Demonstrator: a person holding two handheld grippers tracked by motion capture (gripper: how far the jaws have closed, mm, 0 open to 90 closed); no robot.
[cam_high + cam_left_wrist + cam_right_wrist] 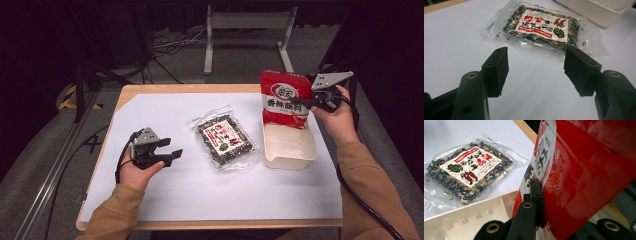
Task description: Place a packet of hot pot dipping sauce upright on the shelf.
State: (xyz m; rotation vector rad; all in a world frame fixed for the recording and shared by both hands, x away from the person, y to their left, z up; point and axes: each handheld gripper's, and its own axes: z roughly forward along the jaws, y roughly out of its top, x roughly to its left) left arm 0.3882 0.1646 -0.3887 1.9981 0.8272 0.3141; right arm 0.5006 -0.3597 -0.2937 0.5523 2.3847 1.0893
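Observation:
A red snack bag (284, 98) with white Chinese lettering hangs upright over the far end of a white rectangular tray (290, 148). My right gripper (306, 102) is shut on the bag's right edge; in the right gripper view the red bag (584, 177) fills the space between the jaws. A clear packet of dark dried greens (224, 138) with a white and red label lies flat mid-table, left of the tray. My left gripper (170, 151) rests open on the white sheet left of the packet, nothing between its jaws; the packet (541, 27) lies just ahead of them.
A white sheet (175, 195) covers most of the wooden table (150, 89). A grey metal frame (245, 30) and cables stand on the floor beyond the far edge. The tray's wall (469, 220) sits below the bag.

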